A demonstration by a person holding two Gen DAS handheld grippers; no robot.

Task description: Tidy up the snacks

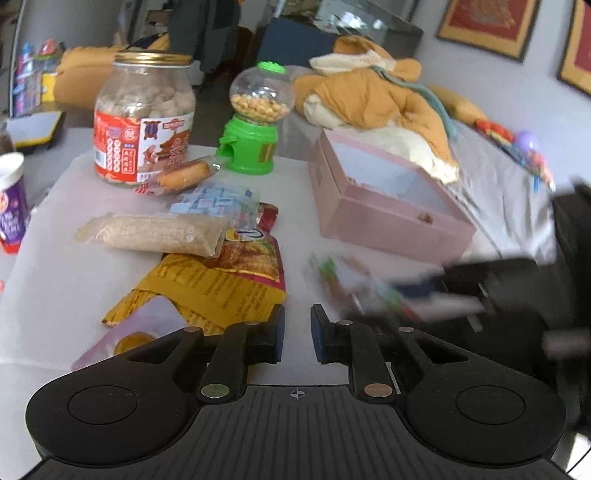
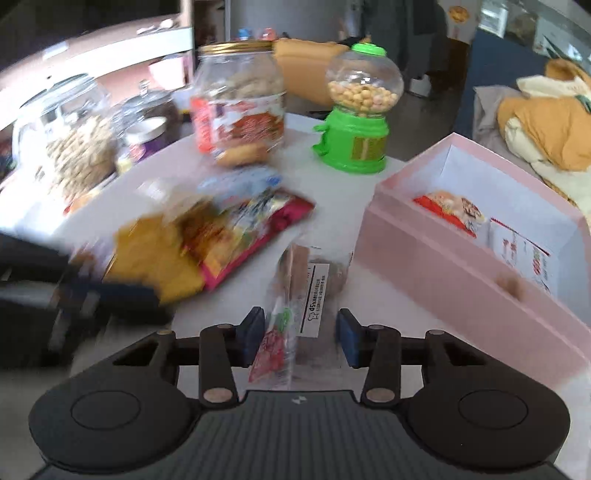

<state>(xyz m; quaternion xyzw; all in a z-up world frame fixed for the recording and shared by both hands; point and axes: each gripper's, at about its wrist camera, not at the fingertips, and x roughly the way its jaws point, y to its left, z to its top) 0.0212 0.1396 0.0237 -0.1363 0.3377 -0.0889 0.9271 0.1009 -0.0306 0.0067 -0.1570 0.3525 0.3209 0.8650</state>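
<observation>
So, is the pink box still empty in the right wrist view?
No, the pink box already holds a red snack packet and a white packet lying inside it.

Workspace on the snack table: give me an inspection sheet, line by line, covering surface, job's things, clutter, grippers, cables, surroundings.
Surface: white table, crowded with snacks.
Job's things: pink box, open, with a red packet and a white carton inside; clear snack packet lying between the right fingers; yellow-red bag; crumb packet; blue candy bag.
Clutter: labelled jar, green candy dispenser, purple cup.
Grippers: left gripper open, empty; right gripper open around the clear packet, not clamped.
Cables: nothing seen.
Surroundings: orange-cream jacket, framed pictures.
</observation>
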